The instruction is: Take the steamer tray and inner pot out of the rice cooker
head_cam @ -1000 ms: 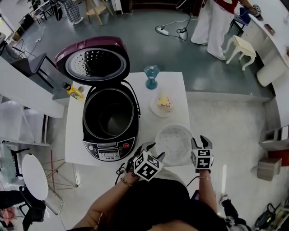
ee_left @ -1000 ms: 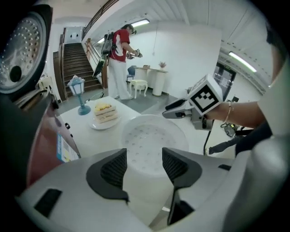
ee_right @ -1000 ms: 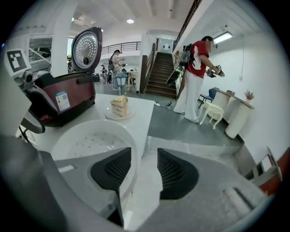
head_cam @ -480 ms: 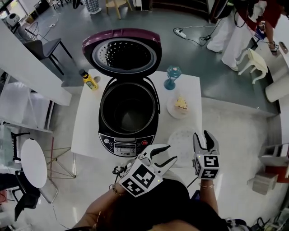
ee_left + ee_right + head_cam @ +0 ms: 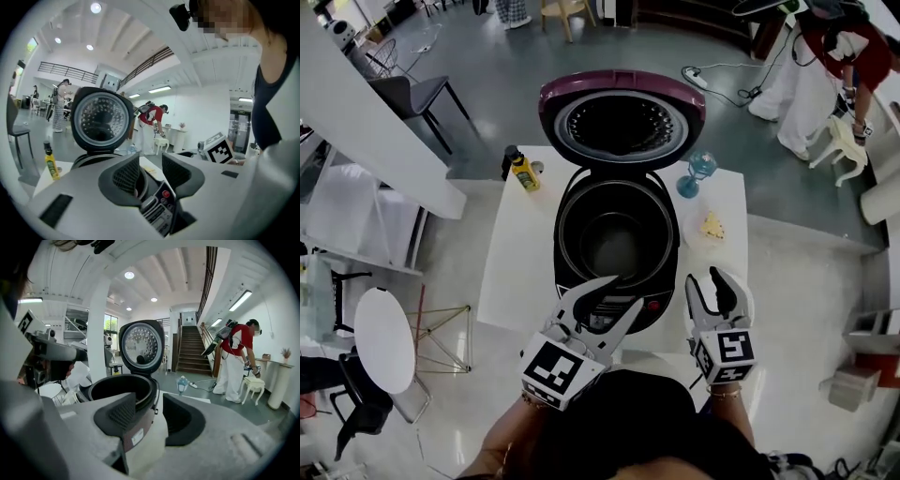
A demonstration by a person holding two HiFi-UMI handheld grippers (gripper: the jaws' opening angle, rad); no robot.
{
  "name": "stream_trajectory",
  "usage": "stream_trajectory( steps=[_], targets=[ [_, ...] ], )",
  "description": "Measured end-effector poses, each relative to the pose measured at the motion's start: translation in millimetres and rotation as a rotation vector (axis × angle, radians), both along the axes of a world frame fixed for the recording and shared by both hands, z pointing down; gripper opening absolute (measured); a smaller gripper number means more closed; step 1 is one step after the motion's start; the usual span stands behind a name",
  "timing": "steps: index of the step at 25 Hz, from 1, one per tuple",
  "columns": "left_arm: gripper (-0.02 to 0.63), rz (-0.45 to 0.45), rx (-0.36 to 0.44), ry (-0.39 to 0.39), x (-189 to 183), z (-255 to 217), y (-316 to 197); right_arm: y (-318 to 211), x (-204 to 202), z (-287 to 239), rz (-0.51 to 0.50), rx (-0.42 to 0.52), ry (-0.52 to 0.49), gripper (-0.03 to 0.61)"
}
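The rice cooker (image 5: 617, 246) stands open on the white table (image 5: 518, 274), its maroon lid (image 5: 622, 120) tipped back. The dark inner pot (image 5: 615, 242) sits inside it; its rim (image 5: 123, 386) shows in the right gripper view. My left gripper (image 5: 624, 292) hovers over the cooker's front control panel (image 5: 159, 212). Its jaws have just been closing and nothing is between them. My right gripper (image 5: 707, 277) is open and empty just right of the cooker. The white steamer tray (image 5: 744, 298) lies on the table under it, mostly hidden.
A yellow bottle (image 5: 524, 172) stands at the table's back left. A blue glass (image 5: 698, 170) and a plate with cake (image 5: 711, 228) sit to the right of the cooker. A person in red (image 5: 238, 363) stands beyond the table by a white stool.
Both grippers have risen and moved forward from the table's front edge to the cooker's front. The left jaws stand narrower than before. The right gripper now covers the steamer tray.
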State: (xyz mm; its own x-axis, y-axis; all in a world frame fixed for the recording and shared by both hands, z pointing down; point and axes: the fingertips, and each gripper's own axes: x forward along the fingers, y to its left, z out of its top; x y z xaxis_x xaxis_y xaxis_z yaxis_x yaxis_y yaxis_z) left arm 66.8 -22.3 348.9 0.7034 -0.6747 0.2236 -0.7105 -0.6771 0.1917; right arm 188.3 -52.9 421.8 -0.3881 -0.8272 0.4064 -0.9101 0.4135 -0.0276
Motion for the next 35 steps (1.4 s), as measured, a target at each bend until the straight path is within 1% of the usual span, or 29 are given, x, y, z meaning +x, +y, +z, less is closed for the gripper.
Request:
stream_trajectory(
  steps=[3, 5, 11, 14, 17, 20, 22, 23, 25, 27, 29, 30, 31, 35],
  targets=[
    [0.152, -0.087, -0.038, -0.024, -43.0, 3.2, -12.2, -2.4, -29.7, -9.1, -0.024, 0.023, -0.003, 0.166],
    [0.152, -0.12, -0.048, -0.046, -64.0, 11.9, -17.7, -3.2, -44.0, -12.0, -0.037, 0.027, -0.002, 0.166],
    [0.152, -0.156, -0.041, -0.132, -108.4, 23.7, -24.6, -7.4, -75.0, -25.8, -0.037, 0.031, 0.01, 0.166],
    [0.152, -0.172, -0.06, -0.192, -123.8, 36.0, -32.6, -14.7, -80.1, -17.3, -0.016, 0.012, 0.079, 0.166],
    [0.155, -0.172, -0.099, -0.254, -131.8, 52.9, -44.4, -23.3, -75.7, -5.4, 0.012, -0.011, 0.214, 0.166],
    [0.207, -0.186, -0.137, -0.31, -136.0, 69.4, -59.4, -33.6, -61.9, 7.4, 0.042, -0.044, 0.345, 0.166],
    [0.223, -0.186, -0.161, -0.353, -136.2, 81.3, -70.9, -43.7, -55.1, 17.6, 0.04, -0.084, 0.377, 0.166],
    [0.236, -0.176, -0.175, -0.378, -135.1, 87.6, -76.2, -49.8, -53.4, 22.9, 0.032, -0.113, 0.385, 0.166],
    [0.238, -0.143, -0.204, -0.442, -131.5, 100.0, -85.6, -62.6, -52.4, 33.0, 0.004, -0.173, 0.403, 0.166],
    [0.238, -0.119, -0.22, -0.529, -129.4, 111.4, -94.7, -74.8, -54.4, 42.5, -0.035, -0.221, 0.431, 0.166],
    [0.238, -0.109, -0.217, -0.624, -129.7, 121.1, -104.8, -86.4, -57.6, 51.6, -0.07, -0.25, 0.468, 0.166],
    [0.238, -0.103, -0.214, -0.658, -129.5, 125.0, -110.2, -92.0, -58.5, 56.0, -0.08, -0.259, 0.492, 0.166],
    [0.238, -0.095, -0.215, -0.677, -128.6, 128.5, -115.3, -97.4, -59.1, 60.1, -0.087, -0.267, 0.518, 0.166],
    [0.238, -0.057, -0.265, -0.695, -125.2, 143.9, -130.9, -115.1, -60.8, 74.1, -0.1, -0.286, 0.608, 0.166]
  ],
)
